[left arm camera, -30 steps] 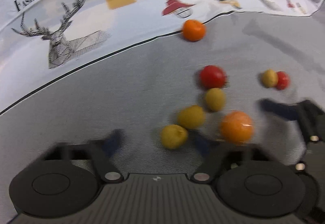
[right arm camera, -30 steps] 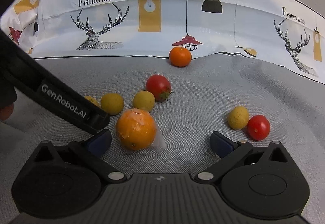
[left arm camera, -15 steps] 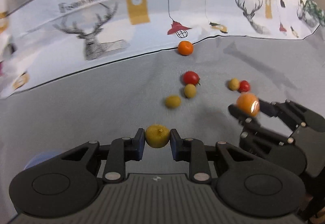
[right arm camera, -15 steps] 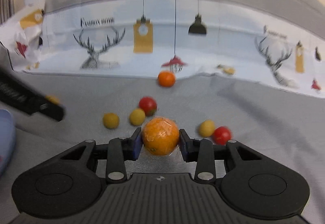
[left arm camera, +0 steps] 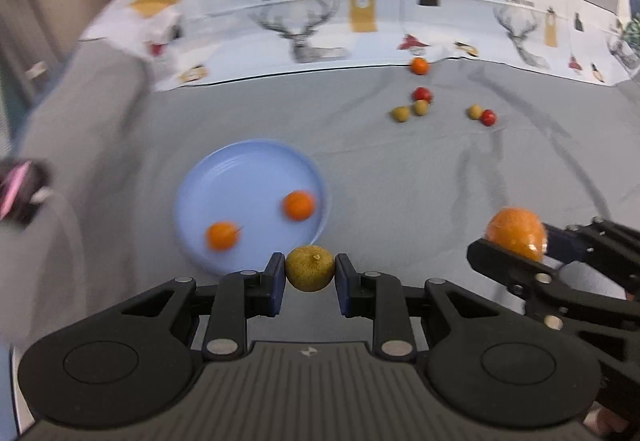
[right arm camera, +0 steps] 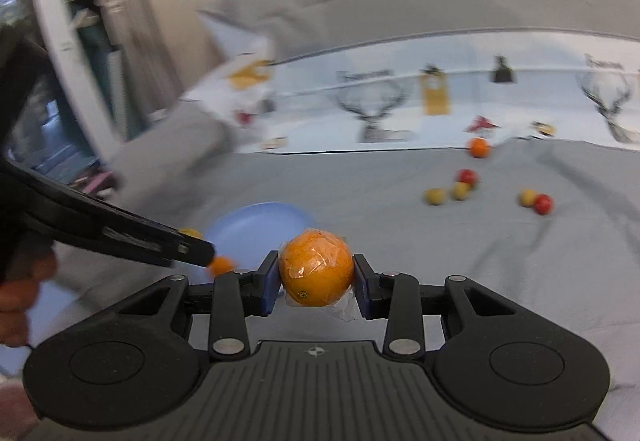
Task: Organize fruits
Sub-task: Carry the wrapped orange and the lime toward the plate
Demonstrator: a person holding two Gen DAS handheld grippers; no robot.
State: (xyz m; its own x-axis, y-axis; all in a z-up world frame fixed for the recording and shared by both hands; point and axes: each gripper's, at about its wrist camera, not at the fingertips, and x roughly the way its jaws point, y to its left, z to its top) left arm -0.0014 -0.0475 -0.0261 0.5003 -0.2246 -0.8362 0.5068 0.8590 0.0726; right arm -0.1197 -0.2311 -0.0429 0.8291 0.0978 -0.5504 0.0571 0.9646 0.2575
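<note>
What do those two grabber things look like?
Both match. The left gripper and right gripper are black plastic with jointed link arms, silver rivets, two round discs, a ribbed grey middle plate bearing a small logo, and dark blue pads on the fingers.

A home room, likely a bedroom: ahead of the grippers, grey bedding [left arm camera: 360, 169] with a deer-and-lamp printed sheet [left arm camera: 320, 33]; curtains [right arm camera: 132, 41] hang far left.
</note>
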